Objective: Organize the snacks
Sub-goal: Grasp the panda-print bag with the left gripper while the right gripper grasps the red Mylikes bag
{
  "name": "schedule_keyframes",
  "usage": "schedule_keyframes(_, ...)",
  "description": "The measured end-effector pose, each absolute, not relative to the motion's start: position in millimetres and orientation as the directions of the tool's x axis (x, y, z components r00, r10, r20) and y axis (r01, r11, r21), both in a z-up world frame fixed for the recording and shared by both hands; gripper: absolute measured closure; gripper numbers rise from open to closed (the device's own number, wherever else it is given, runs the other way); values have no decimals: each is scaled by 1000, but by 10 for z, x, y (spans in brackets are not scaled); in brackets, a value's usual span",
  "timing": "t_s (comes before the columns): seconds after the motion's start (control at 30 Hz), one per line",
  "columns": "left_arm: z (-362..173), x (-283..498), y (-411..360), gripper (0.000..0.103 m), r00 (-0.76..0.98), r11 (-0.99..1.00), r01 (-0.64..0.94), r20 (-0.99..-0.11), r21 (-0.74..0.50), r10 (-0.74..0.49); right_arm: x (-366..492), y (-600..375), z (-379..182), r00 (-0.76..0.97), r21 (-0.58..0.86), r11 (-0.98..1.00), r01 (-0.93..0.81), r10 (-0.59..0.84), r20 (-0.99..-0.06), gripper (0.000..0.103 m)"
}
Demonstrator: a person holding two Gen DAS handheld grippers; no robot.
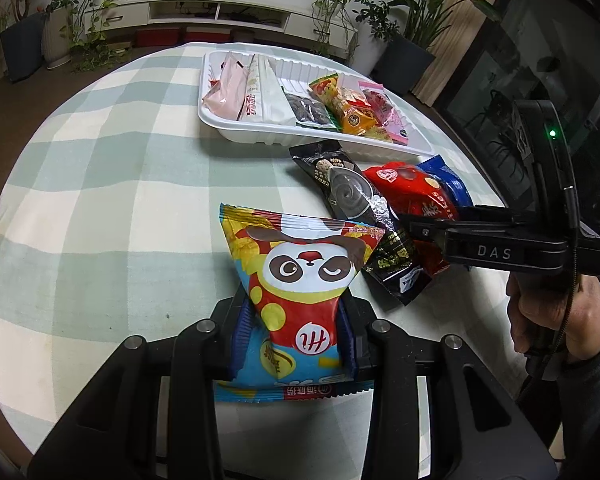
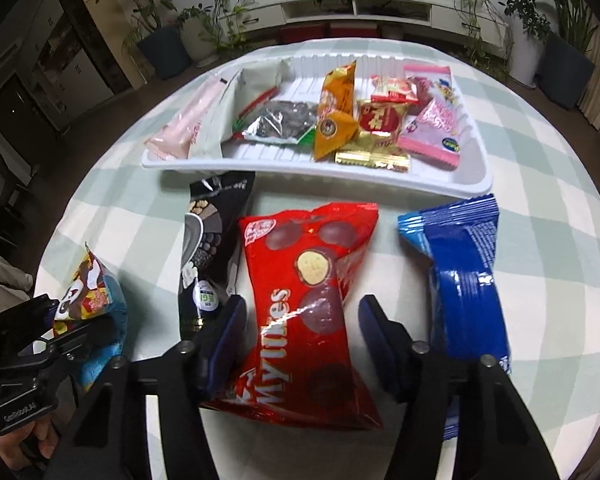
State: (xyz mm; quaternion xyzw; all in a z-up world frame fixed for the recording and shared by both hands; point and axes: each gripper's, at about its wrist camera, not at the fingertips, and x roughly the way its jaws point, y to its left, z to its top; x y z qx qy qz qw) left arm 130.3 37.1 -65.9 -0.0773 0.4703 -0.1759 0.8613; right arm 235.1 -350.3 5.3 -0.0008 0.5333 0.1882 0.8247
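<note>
Left gripper [image 1: 296, 330] jaws clamp the panda snack bag [image 1: 300, 280] above the checked surface [image 1: 120, 180] — right gripper [image 2: 302, 338] jaws straddle the red Mylikes bag [image 2: 308, 300], not pressing, near the white tray [image 2: 340, 178]

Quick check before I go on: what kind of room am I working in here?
Most likely a home living room: a low white media cabinet along the wall, potted plants beside it, and a table with a checked cloth.
</note>
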Motion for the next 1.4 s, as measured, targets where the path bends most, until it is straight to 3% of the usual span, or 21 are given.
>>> schedule_keyframes(0.1, -675, 1314, 366, 69, 493, 926, 230, -785, -299, -376, 2350, -3513, 50, 366, 185, 933, -310, 296, -882, 47)
schedule_keyframes(0.17, -678, 1316, 355, 69, 490, 925, 232, -785, -301, -378, 2360, -3517, 46, 369, 186, 934, -305, 296, -881, 59)
schedule_keyframes(0.27, -689, 1320, 347, 69, 486, 924, 233, -787, -303, -381, 2362, -3542, 48, 370, 195, 934, -301, 303, -878, 65)
schedule_keyframes(0.67, -637, 1317, 371, 69, 493, 921, 234, -778, -313, -390, 2145, -3732, 156, 405, 293, 917, -271, 385, -830, 67)
schedule_keyframes(0.9, -527, 1350, 387, 69, 500, 908, 246, -757, -340, -420, 1992, -4138, 252, 425, 448, 875, -186, 482, -766, 67)
schedule_keyframes(1.1, -241, 1623, 486, 69, 533, 902, 250, -727, -353, -432, 2184, -4733, 487, 505, 528, 846, -67, 486, -714, 67)
schedule_keyframes(1.4, 286, 2552, 289, 69, 561, 904, 294, -710, -310, -426, 2740, -4586, 1205, 615, 433, 887, -161, 433, -659, 67)
